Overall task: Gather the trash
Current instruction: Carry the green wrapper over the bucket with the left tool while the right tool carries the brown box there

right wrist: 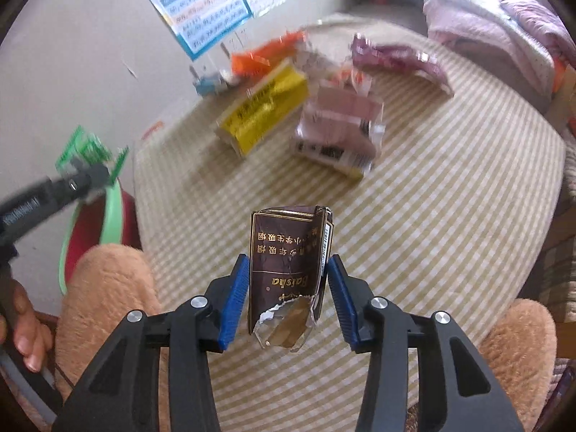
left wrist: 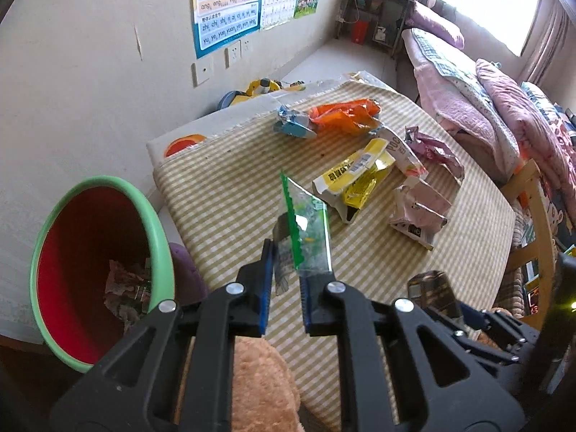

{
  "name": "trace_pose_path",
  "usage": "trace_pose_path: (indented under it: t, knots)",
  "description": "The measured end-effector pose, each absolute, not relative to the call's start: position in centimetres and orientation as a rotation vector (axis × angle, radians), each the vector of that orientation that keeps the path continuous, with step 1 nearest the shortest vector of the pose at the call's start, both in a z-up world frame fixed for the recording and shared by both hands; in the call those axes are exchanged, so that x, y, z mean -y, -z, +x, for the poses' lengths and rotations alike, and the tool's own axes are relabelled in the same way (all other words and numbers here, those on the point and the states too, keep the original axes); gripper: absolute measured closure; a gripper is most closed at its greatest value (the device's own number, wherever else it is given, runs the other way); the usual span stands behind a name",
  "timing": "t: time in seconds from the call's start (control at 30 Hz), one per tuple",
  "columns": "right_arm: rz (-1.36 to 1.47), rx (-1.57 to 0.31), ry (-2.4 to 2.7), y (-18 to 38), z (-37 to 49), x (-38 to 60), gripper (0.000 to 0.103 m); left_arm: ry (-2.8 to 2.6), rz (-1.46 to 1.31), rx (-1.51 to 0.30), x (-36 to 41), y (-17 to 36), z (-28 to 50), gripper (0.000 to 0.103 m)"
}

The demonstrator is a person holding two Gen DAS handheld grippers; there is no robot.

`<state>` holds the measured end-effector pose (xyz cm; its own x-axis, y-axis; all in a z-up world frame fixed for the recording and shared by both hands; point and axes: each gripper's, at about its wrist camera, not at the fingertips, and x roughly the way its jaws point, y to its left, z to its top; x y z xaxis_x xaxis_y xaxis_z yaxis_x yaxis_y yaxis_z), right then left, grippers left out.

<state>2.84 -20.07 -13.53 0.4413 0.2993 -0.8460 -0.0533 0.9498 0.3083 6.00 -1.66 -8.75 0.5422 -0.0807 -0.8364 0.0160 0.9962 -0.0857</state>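
We hold a two-finger claw in each hand above a table (left wrist: pixel 223 194) covered in a beige striped cloth. The left gripper (left wrist: pixel 284 270) is pinched fully shut on a clear wrapper with a green sawtooth edge (left wrist: pixel 306 230), which stands up out of the jaws, long side upright. The bin (left wrist: pixel 158 230) — red inside, mint-green rim, some crumpled trash already at the bottom — sits off the table's edge to the left of this claw and lower, its mouth tipped toward us. We judge the coming move turns on that: the wrapper has to travel left and down to clear the rim, and the left hand is the nearer one.

The right gripper (right wrist: pixel 288 280) is part-way open around a dark brown cigarette pack (right wrist: pixel 288 259); the pack stands upright between the blue pads, torn foil end toward us, and whether the pads press on it we cannot tell. More trash lies further across the cloth — a yellow pack (left wrist: pixel 354 176), a pink pack (left wrist: pixel 419 212), an orange bag (left wrist: pixel 345 113).
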Motion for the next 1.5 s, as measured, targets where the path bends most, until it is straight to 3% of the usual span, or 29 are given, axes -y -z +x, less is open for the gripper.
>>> trace_pose_path:
  t: [0.73, 1.5]
  knots:
    - [0.155, -0.853, -0.366, 2.9, 2.5, 12.9, 0.059, -0.014, -0.103, -0.87, -4.0, 4.8, 2.9, 0.09]
    - [0.054, -0.865, -0.531, 2.3, 3.5, 4.0, 0.059, -0.218, -0.205, -0.864, -13.8, 5.7, 1.0, 0.09]
